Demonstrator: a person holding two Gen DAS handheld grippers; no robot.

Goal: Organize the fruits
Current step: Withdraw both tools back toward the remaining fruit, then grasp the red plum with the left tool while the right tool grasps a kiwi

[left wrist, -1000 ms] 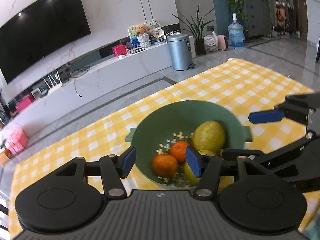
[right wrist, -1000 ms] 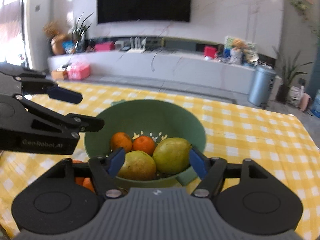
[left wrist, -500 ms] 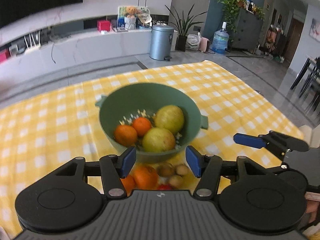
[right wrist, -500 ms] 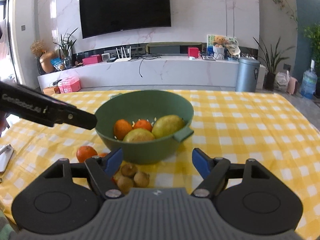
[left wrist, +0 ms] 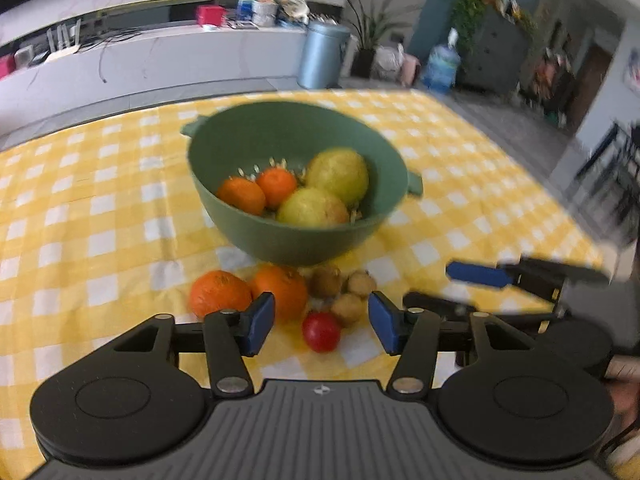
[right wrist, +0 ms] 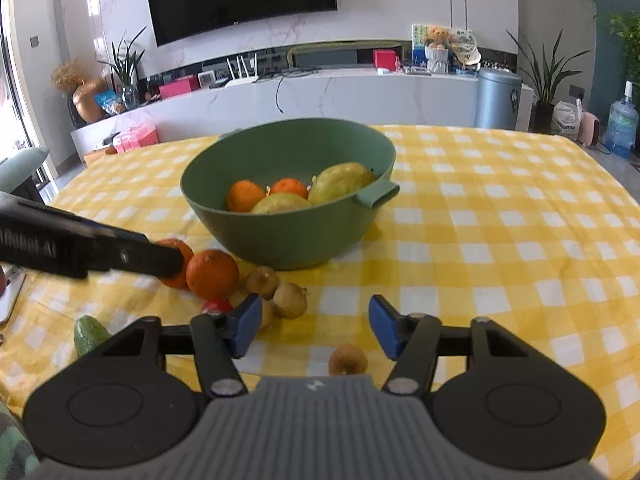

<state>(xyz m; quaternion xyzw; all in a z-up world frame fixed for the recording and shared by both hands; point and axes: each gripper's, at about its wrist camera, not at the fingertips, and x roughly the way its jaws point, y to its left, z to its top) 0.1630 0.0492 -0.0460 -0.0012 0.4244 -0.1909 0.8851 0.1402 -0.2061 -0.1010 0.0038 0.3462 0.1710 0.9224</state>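
A green bowl [left wrist: 248, 136] [right wrist: 280, 236] on the yellow checked tablecloth holds two oranges [left wrist: 242, 195] and two yellow-green pears [left wrist: 338, 172]. In front of it lie two oranges [left wrist: 218, 293] [right wrist: 212, 273], three small brown fruits [left wrist: 347, 308] [right wrist: 290, 299], and a red tomato [left wrist: 321, 332]. Another brown fruit [right wrist: 347, 360] lies alone. My left gripper [left wrist: 321, 322] is open and empty, just above the tomato. My right gripper [right wrist: 312, 326] is open and empty, near the lone brown fruit.
A green cucumber end [right wrist: 90, 334] lies at the left of the cloth in the right wrist view. The right gripper [left wrist: 476, 274] shows at the right of the left wrist view. The table's far edge [right wrist: 480, 128] faces a TV wall.
Both grippers have pulled back from over the bowl toward the table's near side. The loose fruits in front of the bowl have come into view. Both stayed open.
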